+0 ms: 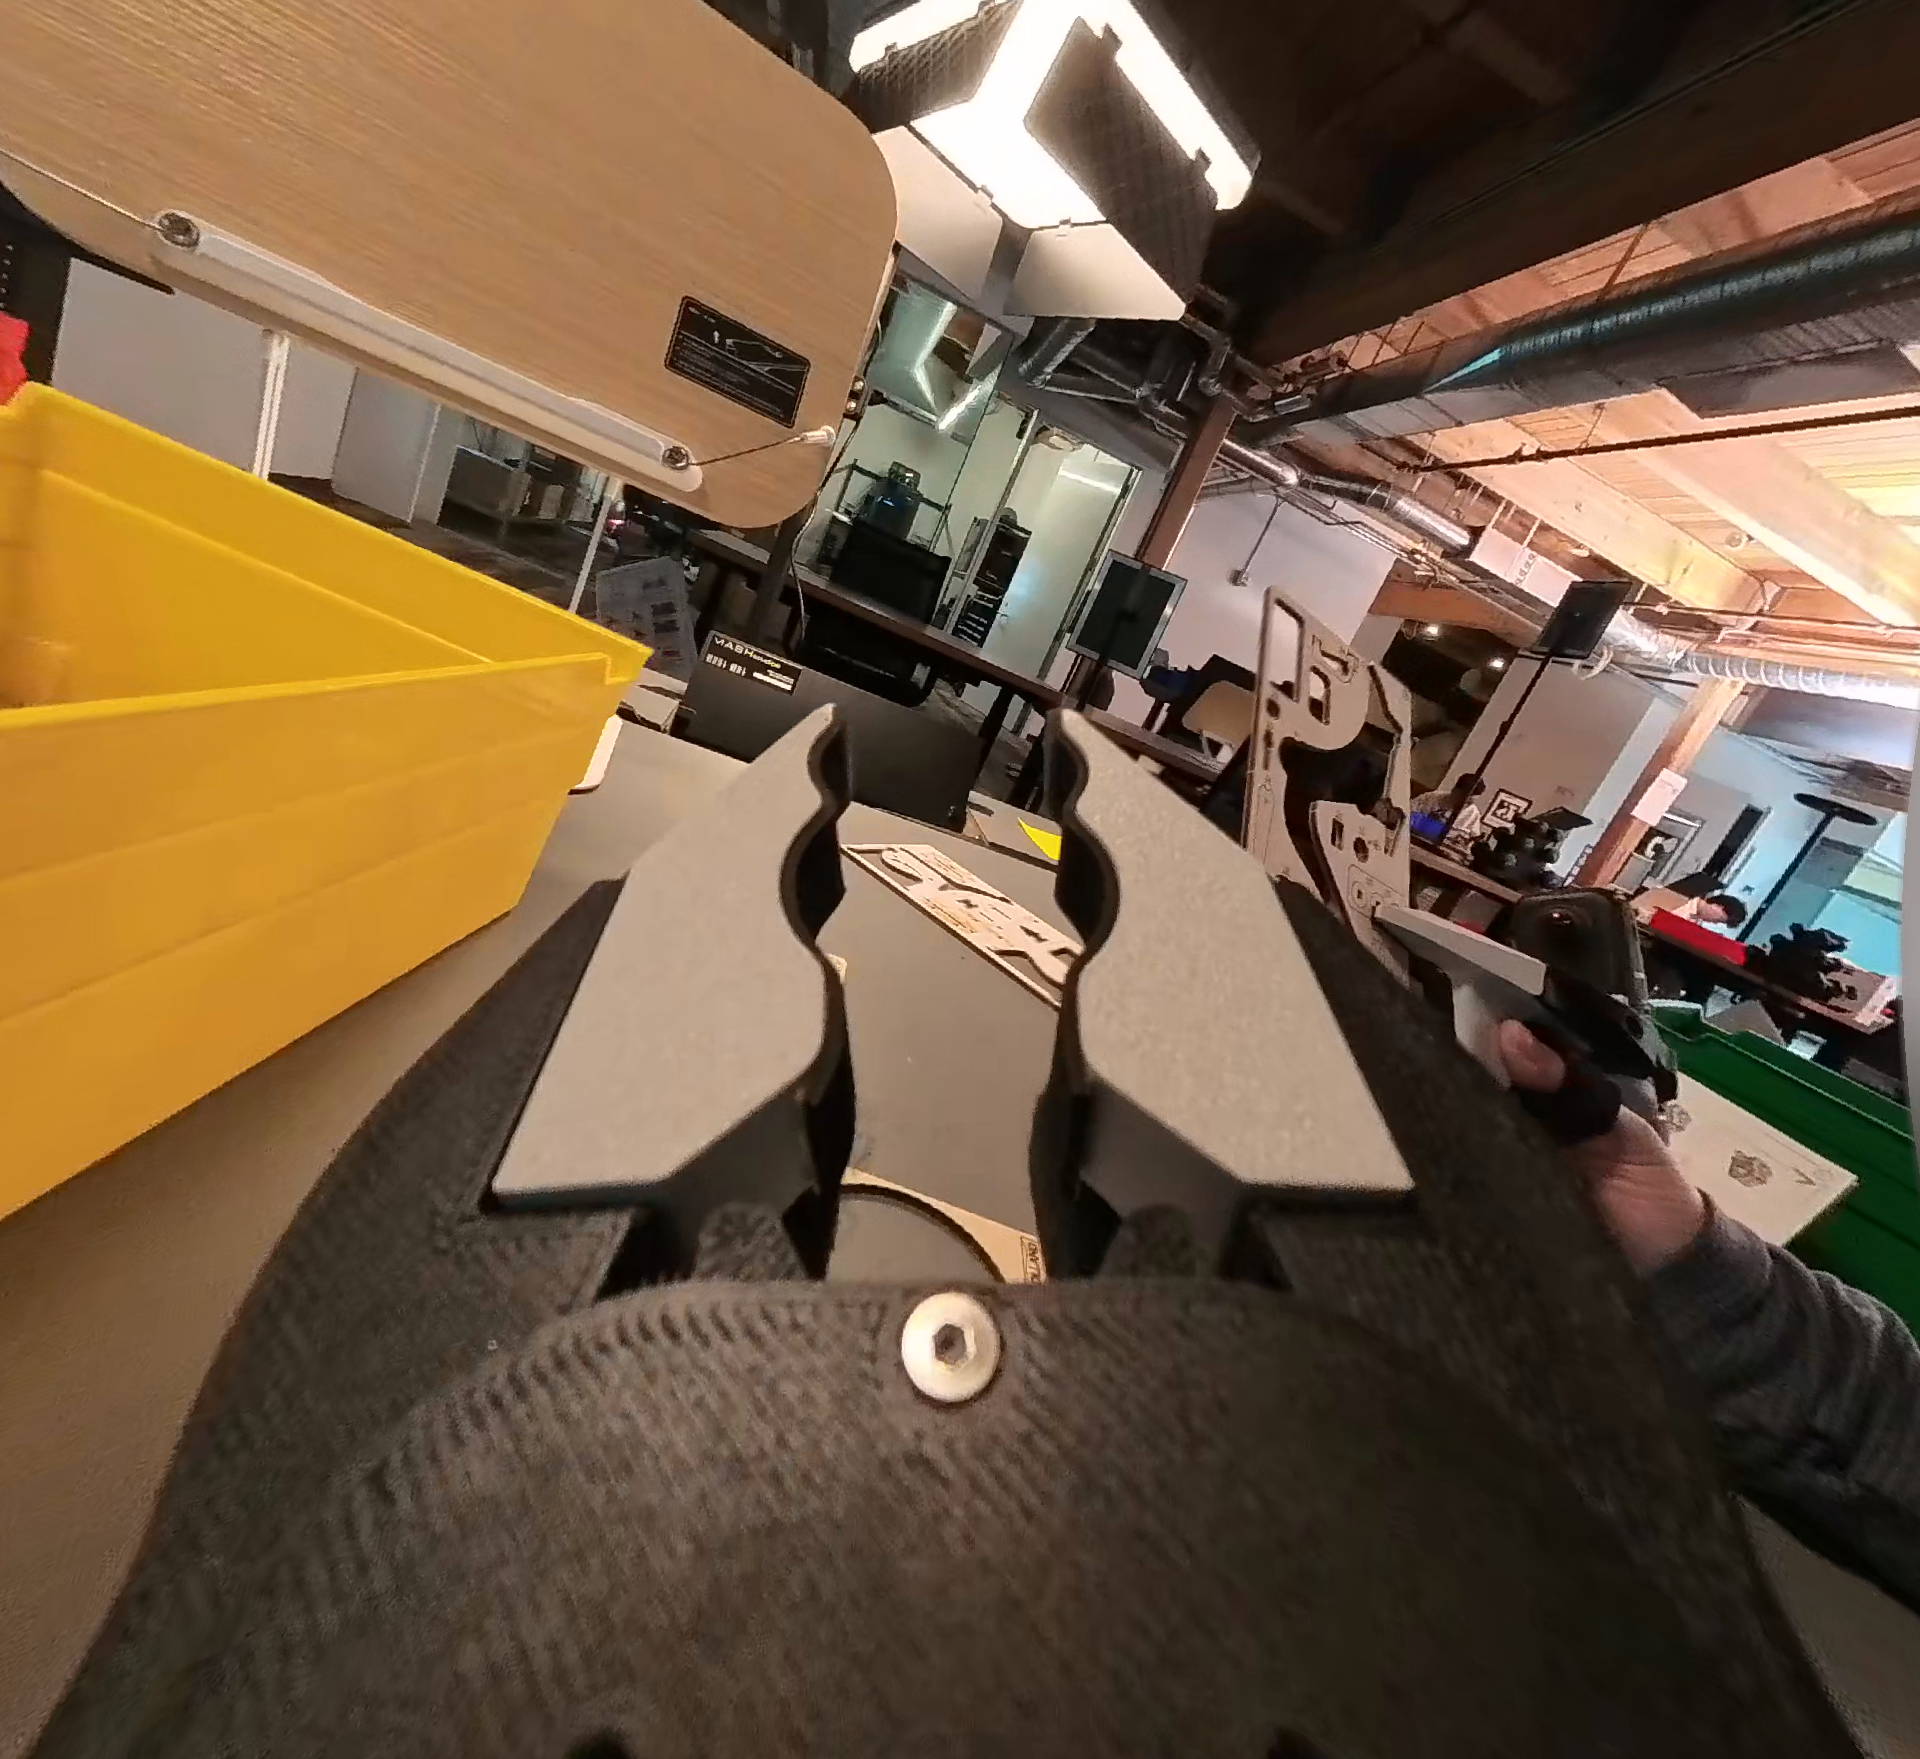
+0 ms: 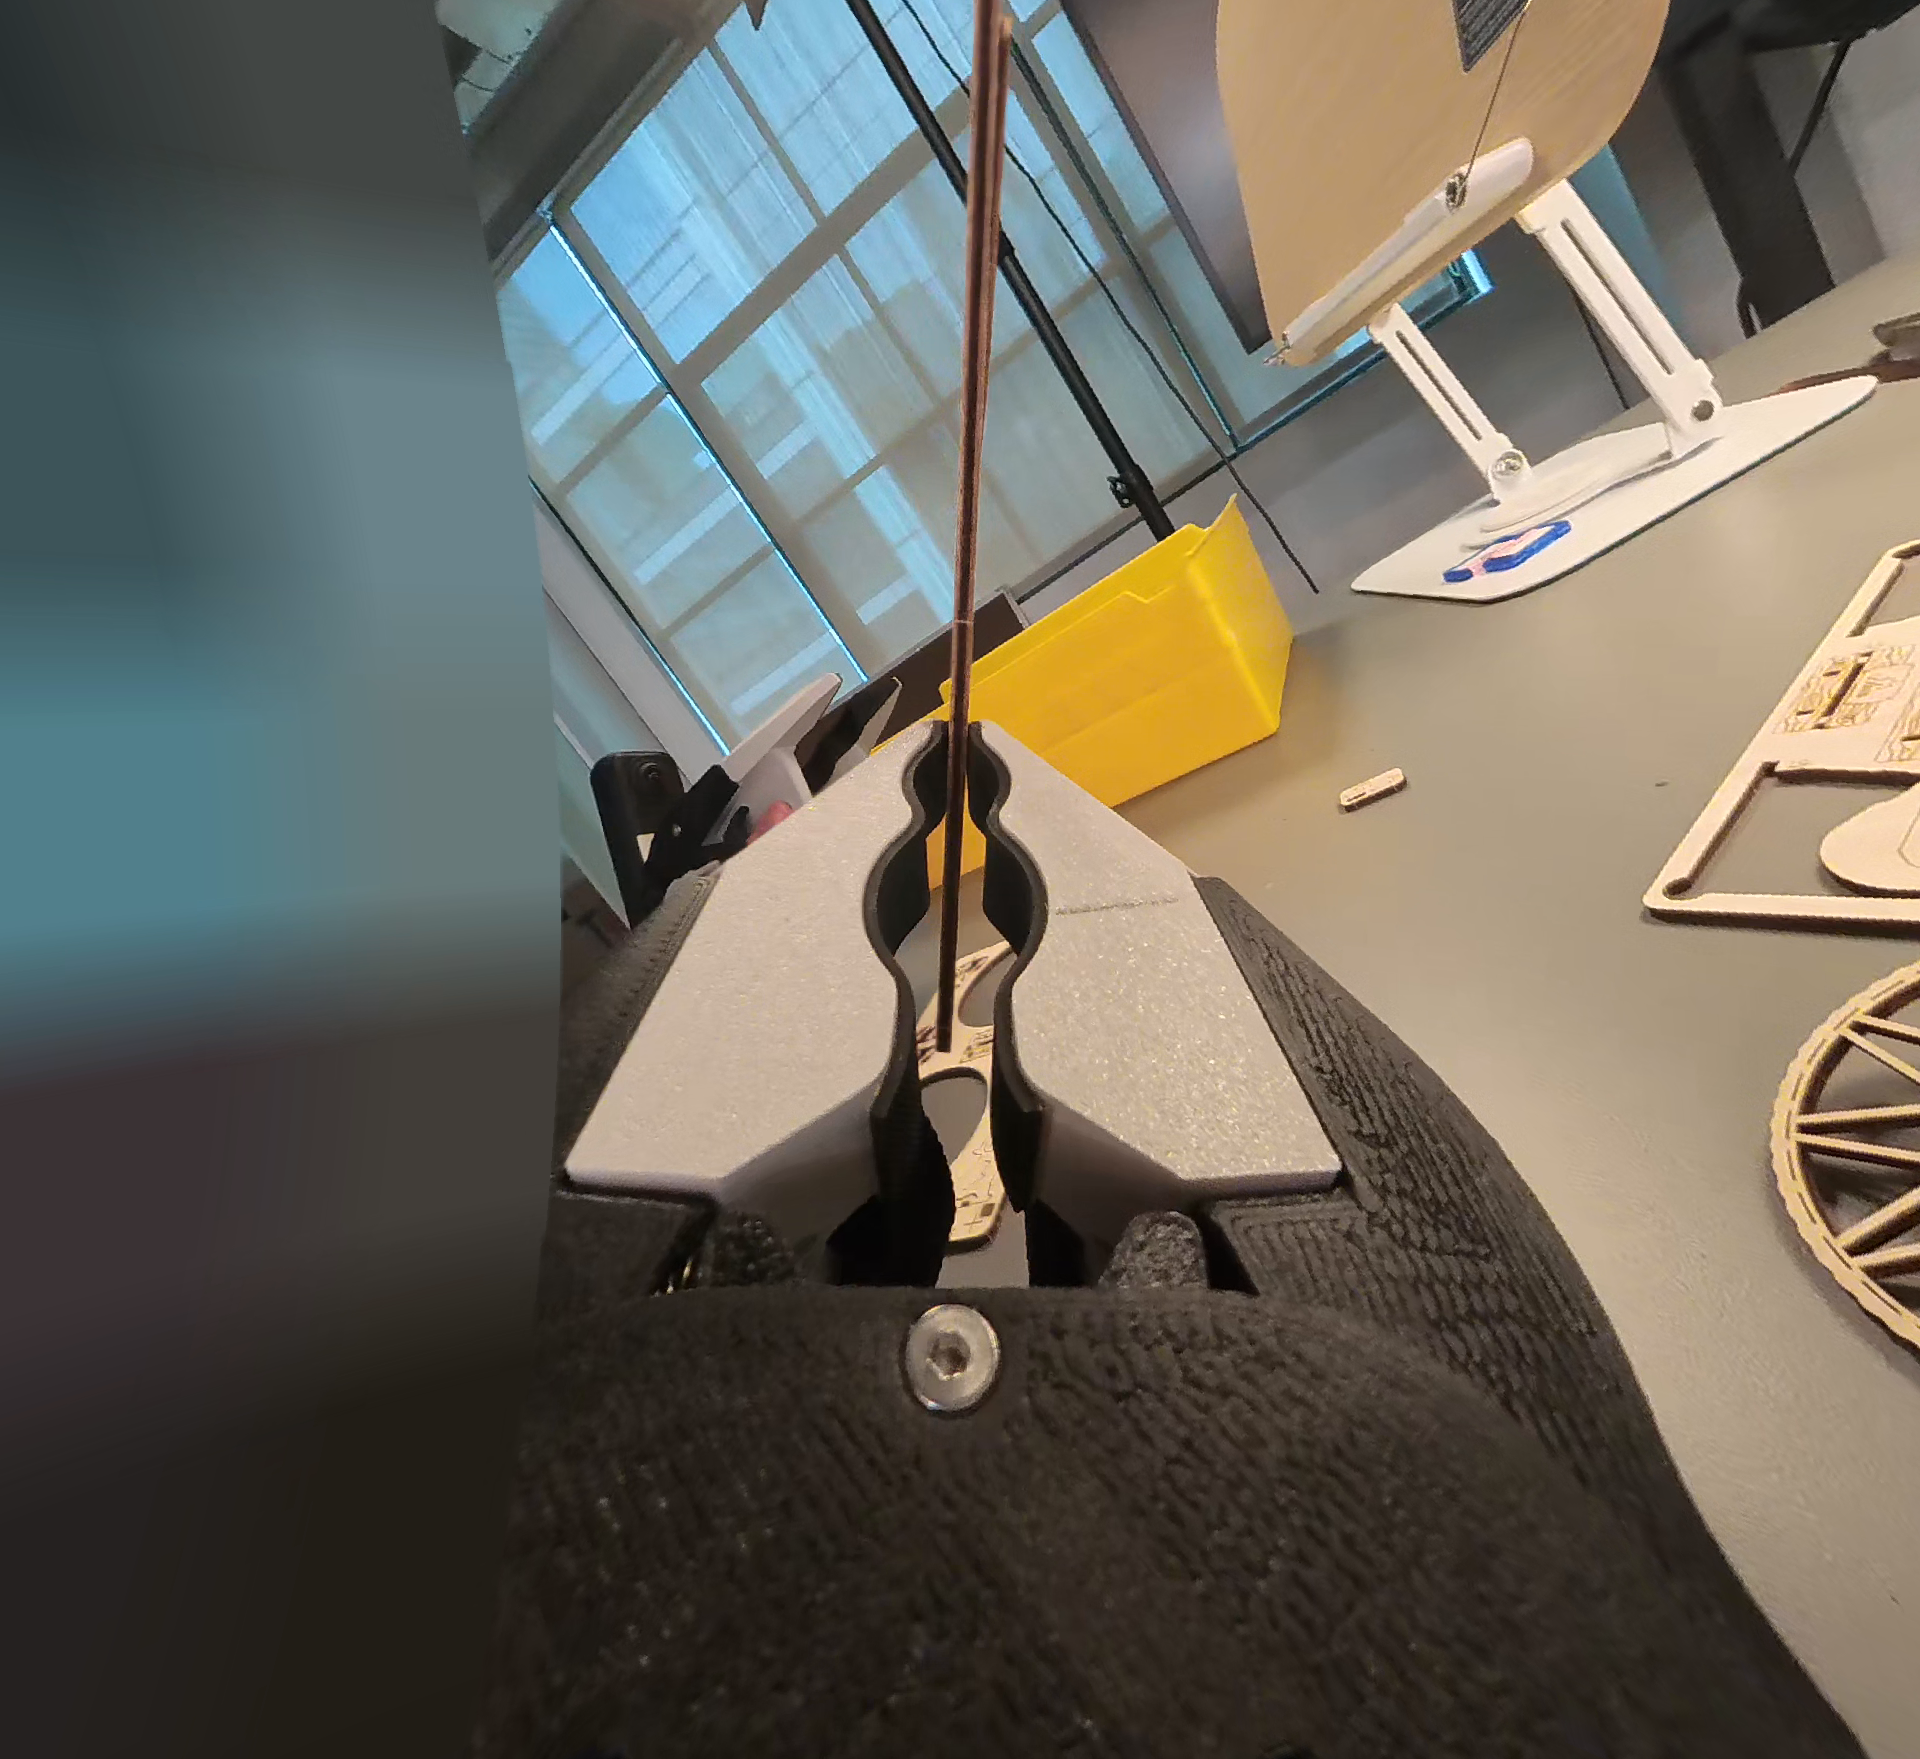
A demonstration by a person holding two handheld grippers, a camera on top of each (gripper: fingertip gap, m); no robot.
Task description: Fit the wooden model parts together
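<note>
R gripper [image 2: 961,774] pinching a thin flat laser-cut plywood model panel [image 2: 977,359] edge-on, panel standing upright; in L wrist view same panel [image 1: 1325,753] shows its cut-out face, held up off the grey tabletop [image 2: 1507,878]. L gripper [image 1: 945,753] spread, nothing between fingers, low over table; a pale plywood parts sheet [image 1: 966,899] lies flat just ahead of it. Other stock to R gripper's right: rectangular plywood frame sheet [image 2: 1766,795], spoked round plywood wheel [image 2: 1860,1159], small loose wooden tab [image 2: 1371,790]. Yellow plastic bin [image 1: 260,805] at L side; wood-grain tilted stand on white base [image 2: 1455,99] behind. Step, my read: one part in hand, mate not yet picked. Next: L needs to take a mating piece, line slot to tab squarely; thin ply, easy to snap. Writing: black label on stand underside and print on parts, not transcribed.
</note>
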